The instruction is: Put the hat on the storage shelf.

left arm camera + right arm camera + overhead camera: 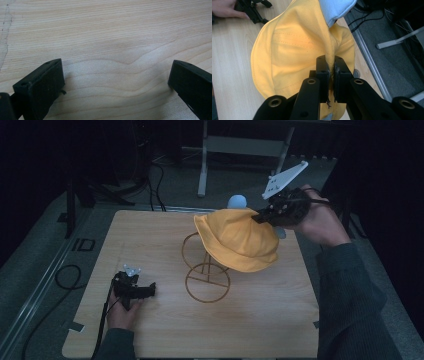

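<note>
Yellow hat (240, 240) is being carried over the wire stand (206, 270), pinched in the right gripper (331, 71); lowering onto it is being judged next.

matt yellow cloth hat (239, 240), pale wood table (150, 245)

- One yellow hat (239, 240), a fold of it pinched between the right gripper's (258, 216) jaws.
- One pale blue thing (237, 201), just beyond that gripper's tips, above the hat; what it was could not be told.
- One wire stand (206, 279), under the hat.
- Two grippers, the left gripper (150, 290) well apart from the hat.
- One table (150, 240).
</note>
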Demonstrator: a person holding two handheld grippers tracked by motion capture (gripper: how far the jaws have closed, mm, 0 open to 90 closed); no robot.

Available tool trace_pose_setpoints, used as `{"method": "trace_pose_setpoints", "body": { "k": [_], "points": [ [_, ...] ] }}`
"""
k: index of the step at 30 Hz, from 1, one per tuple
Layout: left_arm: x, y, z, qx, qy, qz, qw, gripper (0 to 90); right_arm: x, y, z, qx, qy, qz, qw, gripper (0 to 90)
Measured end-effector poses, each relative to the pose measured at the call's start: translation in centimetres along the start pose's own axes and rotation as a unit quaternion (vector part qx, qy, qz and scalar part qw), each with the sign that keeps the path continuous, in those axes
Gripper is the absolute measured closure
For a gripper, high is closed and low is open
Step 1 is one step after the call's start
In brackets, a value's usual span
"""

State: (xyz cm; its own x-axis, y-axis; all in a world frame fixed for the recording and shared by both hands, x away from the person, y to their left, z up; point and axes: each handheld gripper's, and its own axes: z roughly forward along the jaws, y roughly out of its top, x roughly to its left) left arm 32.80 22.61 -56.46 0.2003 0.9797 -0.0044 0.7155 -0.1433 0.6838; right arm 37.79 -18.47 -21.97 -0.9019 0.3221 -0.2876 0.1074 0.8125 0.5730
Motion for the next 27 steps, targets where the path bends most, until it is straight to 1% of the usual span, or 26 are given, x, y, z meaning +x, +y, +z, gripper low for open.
{"method": "trace_pose_setpoints", "body": {
  "k": [9, 15, 18, 23, 27],
  "points": [
    [0.0, 0.0, 0.0, 0.000, 0.000, 0.000, 1.0000, 0.4, 0.2, 1.0, 1.0, -0.005, 0.005, -0.004, 1.0000, 84.7],
    [0.0, 0.0, 0.0, 0.000, 0.000, -0.001, 1.0000, 0.4, 0.5, 2.1, 1.5, -0.008, 0.005, -0.009, 0.9999, 84.7],
    [0.0, 0.0, 0.0, 0.000, 0.000, 0.000, 1.0000, 0.4, 0.7, 2.6, 1.9, -0.005, 0.003, -0.011, 0.9999, 84.7],
    [0.0, 0.0, 0.0, 0.000, 0.000, 0.000, 1.0000, 0.4, 0.9, 3.3, 2.8, -0.007, 0.005, -0.013, 0.9999, 84.6],
    [0.0, 0.0, 0.0, 0.000, 0.000, 0.000, 1.0000, 0.3, 1.2, 3.8, 3.7, 0.001, 0.007, -0.015, 0.9999, 84.5]
  ]
}}
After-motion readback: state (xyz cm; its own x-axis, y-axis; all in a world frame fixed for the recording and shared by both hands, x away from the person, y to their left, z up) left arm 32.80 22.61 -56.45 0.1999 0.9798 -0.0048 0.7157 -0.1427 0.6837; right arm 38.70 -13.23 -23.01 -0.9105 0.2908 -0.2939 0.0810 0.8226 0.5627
